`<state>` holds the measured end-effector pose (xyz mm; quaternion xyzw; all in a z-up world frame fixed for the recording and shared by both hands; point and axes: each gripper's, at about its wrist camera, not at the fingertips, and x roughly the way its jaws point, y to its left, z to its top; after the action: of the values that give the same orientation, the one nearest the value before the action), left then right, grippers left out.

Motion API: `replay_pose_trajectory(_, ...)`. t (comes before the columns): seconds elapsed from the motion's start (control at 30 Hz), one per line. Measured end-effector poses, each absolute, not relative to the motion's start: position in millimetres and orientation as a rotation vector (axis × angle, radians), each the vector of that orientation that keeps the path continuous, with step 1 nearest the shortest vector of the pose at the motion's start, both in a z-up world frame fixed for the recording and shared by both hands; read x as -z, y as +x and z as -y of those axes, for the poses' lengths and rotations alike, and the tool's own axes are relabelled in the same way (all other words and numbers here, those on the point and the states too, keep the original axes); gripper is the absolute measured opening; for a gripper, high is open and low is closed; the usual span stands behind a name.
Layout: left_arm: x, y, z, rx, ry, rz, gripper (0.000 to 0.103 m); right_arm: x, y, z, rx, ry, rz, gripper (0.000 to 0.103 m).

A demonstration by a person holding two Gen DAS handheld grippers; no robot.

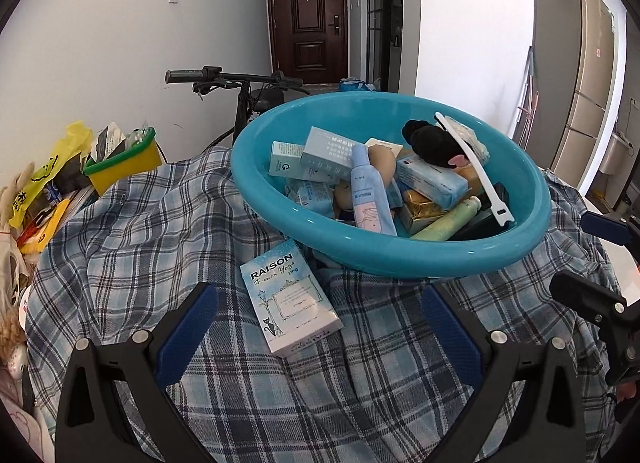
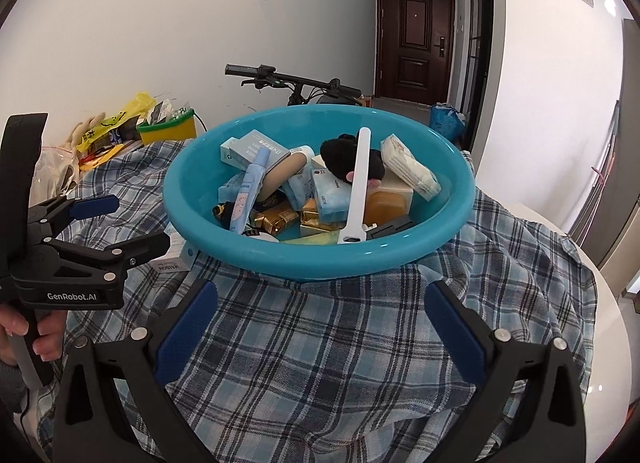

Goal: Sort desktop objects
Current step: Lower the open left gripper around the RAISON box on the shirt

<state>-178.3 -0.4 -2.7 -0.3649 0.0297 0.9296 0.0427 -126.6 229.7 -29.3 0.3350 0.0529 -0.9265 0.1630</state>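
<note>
Spread wide and gripping nothing, the left gripper point(image 1: 320, 327) is straddling the pale-blue rectangular RAISON carton point(image 1: 290, 301), seemingly lining up to pinch it. That carton is lying flat on the plaid-cloth-covered bench point(image 1: 160, 231), just beside the crowded turquoise plastic basin point(image 1: 400, 259), its long axis pointing away-left. Likewise released, the right gripper point(image 2: 320, 327) is hovering empty.

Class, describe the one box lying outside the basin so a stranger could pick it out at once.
Find the big teal basin on the plaid cloth. Just in front of its near rim, between the open left gripper's fingers, lies a flat pale-blue box. Unlike the boxes heaped inside, it lies alone on the cloth, printed RAISON with a small black cat.
</note>
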Motion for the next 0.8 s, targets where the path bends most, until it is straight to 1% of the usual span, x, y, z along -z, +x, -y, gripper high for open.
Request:
replay_pose_trajectory(0.1,14,-187,4,-2.857,-1.157,-0.113,0.103,31,-129,-233,2.644,0.963,-0.141,0.103)
replay_pose_trajectory(0.27,42,-209,16,-2.813,-1.274,-0.058,0.103,32,-131,-236,2.648,0.968,-0.13,0.103)
replay_pose_trajectory(0.4,57,-224,26,-2.85,-1.278,-0.09,0.103,32,-132,-238,2.648,0.967,-0.13,0.103)
replay_pose_trajectory(0.5,63,-231,33,-2.836,-1.308,-0.052,0.103,34,-132,-237,2.644,0.973,-0.136,0.103)
replay_pose_trajectory(0.57,63,-232,36,-2.816,-1.31,-0.023,0.096,34,-132,-237,2.643,0.977,-0.145,0.103)
replay_pose_trajectory(0.6,63,-231,35,-2.814,-1.308,-0.03,0.09,35,-132,-236,2.643,0.978,-0.15,0.103)
replay_pose_trajectory(0.67,61,-231,33,-2.808,-1.295,-0.049,0.081,35,-132,-236,2.645,0.977,-0.159,0.103)
replay_pose_trajectory(0.7,60,-230,31,-2.8,-1.291,-0.058,0.071,35,-132,-236,2.647,0.977,-0.161,0.103)
replay_pose_trajectory(0.73,60,-230,30,-2.795,-1.288,-0.072,0.067,35,-132,-235,2.646,0.977,-0.162,0.103)
replay_pose_trajectory(0.77,59,-228,29,-2.8,-1.276,-0.09,0.065,35,-132,-235,2.645,0.978,-0.163,0.103)
replay_pose_trajectory(0.8,57,-228,28,-2.802,-1.258,-0.104,0.057,35,-132,-235,2.647,0.977,-0.162,0.103)
